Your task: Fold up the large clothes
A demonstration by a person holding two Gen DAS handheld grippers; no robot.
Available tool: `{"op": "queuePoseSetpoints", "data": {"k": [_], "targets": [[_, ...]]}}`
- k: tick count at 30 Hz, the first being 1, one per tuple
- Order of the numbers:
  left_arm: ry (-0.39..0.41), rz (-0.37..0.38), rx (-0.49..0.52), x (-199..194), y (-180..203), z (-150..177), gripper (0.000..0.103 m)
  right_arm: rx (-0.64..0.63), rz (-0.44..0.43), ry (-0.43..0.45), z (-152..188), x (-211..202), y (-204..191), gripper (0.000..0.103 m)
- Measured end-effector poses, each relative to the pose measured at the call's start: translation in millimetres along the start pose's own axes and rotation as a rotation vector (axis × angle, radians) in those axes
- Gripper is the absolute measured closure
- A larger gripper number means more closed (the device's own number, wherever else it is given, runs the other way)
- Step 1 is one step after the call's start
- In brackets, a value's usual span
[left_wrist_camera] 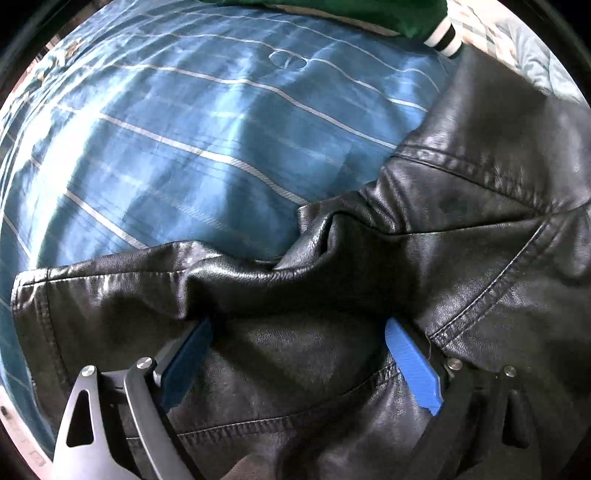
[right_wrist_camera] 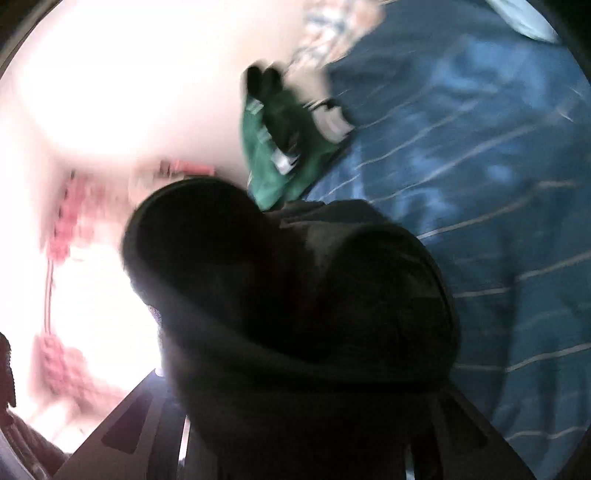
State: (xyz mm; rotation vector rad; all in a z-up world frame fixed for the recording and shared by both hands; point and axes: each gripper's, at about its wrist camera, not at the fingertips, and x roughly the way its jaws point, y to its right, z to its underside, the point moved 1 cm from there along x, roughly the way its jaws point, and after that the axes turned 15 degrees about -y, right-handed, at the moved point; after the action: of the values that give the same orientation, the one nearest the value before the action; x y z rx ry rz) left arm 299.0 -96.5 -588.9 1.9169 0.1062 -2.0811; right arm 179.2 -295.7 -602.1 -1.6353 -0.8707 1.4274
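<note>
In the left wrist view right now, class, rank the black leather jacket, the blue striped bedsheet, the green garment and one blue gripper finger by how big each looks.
1-2. Black leather jacket and blue striped bedsheet: alike; jacket lies nearer the camera, so unranked.
3. Green garment: cut off by the frame.
4. Blue gripper finger.

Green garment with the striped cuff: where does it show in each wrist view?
Left wrist view: the green garment lies along the top edge, right of centre, striped cuff at its right end, just above the black leather jacket.
Right wrist view: the green garment sits above centre, blurred, behind the dark jacket that fills the foreground.
Shared landmark: the blue striped bedspread beside it.
</note>
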Motion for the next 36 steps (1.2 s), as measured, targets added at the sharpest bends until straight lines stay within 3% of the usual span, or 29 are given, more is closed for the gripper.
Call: {"op": "queuePoseSetpoints", "data": {"k": [4,9,13,15,19,22,24,25,28,31,32,34,35,36], "targets": [[-0.021,0.072,-0.047,-11.2,-24.1,7.2,0.006,-0.104,0.054,-0.099,12.3,24.8,-40.8,0.078],[0.059,0.174,-0.265,-68.1,-113.5,65.2,0.006,-0.274,0.141,-0.257,41.2,78.8,-101.9,0.078],[0.121,0.149,-0.506,-105.1,-210.2,147.1,0.006,-0.346,0.152,-0.395,82.8,144.1,-126.0,0.078],[0.132,0.138,-0.59,-112.7,-240.8,179.6,0.006,-0.379,0.158,-0.467,107.3,181.1,-135.0,0.078],[0.16,0.099,-0.71,-128.1,-292.3,224.3,0.006,-0.416,0.251,-0.69,179.8,279.2,-132.0,0.077],[0.181,0.071,-0.758,-138.6,-315.1,240.4,0.006,-0.368,0.37,-0.864,219.1,334.8,-116.5,0.061],[0.208,0.09,-0.79,-150.7,-321.4,248.4,0.006,-0.364,0.357,-0.919,235.4,345.8,-127.0,0.024],[0.225,0.105,-0.801,-160.2,-322.4,250.9,0.006,-0.363,0.325,-0.926,238.4,342.7,-136.0,0.018],[0.275,0.137,-0.8,-178.3,-326.1,248.2,0.006,-0.331,0.269,-0.938,236.9,320.0,-156.9,0.018],[0.289,0.176,-0.75,-187.2,-317.2,233.0,0.006,-0.216,0.241,-0.838,204.2,273.6,-158.9,0.018],[0.284,0.186,-0.731,-187.1,-315.7,229.4,0.006,-0.193,0.245,-0.779,191.0,256.8,-156.4,0.022],[0.253,0.176,-0.668,-175.1,-299.7,216.8,0.006,-0.158,0.297,-0.701,160.1,240.1,-148.1,0.045],[0.237,0.166,-0.647,-168.2,-292.9,212.2,0.006,-0.147,0.349,-0.685,143.6,237.4,-139.0,0.063],[0.223,0.161,-0.624,-159.9,-286.4,207.9,0.006,-0.137,0.396,-0.677,132.4,241.1,-129.1,0.067]]}}
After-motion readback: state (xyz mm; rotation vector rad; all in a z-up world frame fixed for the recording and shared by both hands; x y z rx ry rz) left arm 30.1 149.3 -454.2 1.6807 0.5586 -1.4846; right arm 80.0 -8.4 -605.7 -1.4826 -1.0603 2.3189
